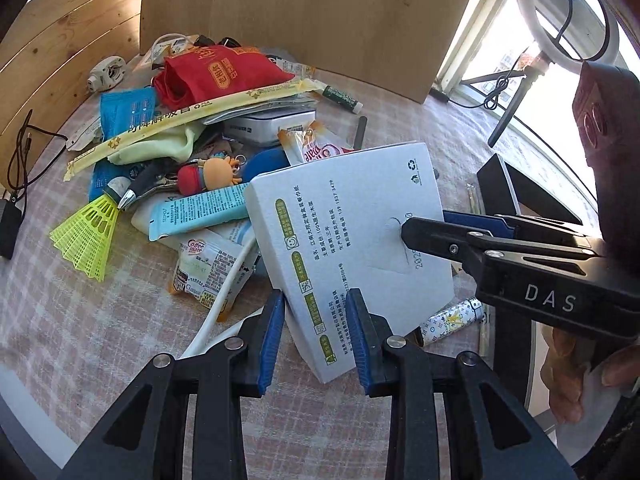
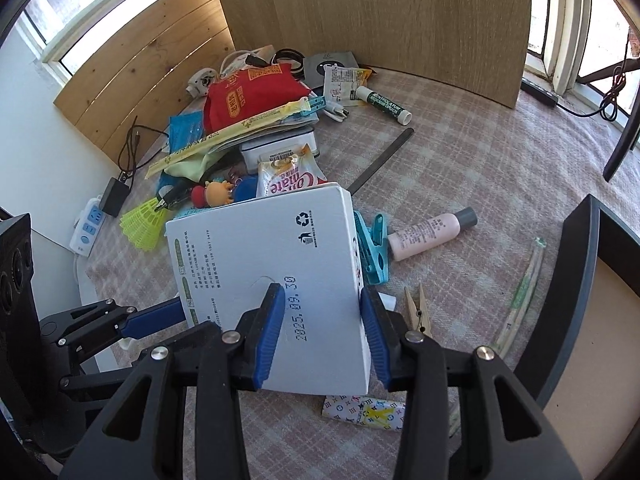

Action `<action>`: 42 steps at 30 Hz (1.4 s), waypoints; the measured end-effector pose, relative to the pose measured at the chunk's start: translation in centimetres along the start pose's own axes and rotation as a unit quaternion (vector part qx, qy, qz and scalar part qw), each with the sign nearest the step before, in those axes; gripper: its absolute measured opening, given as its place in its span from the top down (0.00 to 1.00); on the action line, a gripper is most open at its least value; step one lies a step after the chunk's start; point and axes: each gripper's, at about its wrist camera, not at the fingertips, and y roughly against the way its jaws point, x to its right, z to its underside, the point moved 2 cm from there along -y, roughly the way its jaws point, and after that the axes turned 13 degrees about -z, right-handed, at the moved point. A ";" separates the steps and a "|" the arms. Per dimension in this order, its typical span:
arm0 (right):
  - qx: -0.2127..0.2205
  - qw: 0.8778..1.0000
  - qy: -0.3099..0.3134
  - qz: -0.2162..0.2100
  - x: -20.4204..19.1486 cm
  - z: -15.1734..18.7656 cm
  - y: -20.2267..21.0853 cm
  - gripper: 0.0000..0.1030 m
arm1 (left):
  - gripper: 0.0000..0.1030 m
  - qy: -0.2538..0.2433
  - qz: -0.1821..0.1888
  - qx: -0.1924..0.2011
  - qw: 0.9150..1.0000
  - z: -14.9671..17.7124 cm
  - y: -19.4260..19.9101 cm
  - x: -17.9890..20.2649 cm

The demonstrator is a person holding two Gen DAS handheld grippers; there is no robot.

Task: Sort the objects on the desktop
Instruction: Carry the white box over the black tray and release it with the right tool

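Left: the cluttered pile (image 2: 256, 128) on the checked desk (image 2: 460, 168). Centre: the white box (image 2: 272, 264), tilted and lifted above the desk, clamped at its near-left corner by the left claw (image 1: 316, 336) and along its right edge by the right claw (image 2: 324, 332). Right: a pink bottle (image 2: 430, 234) lying flat.

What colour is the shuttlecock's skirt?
The shuttlecock has a bright yellow-green mesh skirt, seen best in the left wrist view.
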 end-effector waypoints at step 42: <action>0.156 0.936 -0.247 0.194 14.2 21.9 27.1 0.61 | 0.70 -0.324 0.174 0.004 0.930 9.8 8.8 31.9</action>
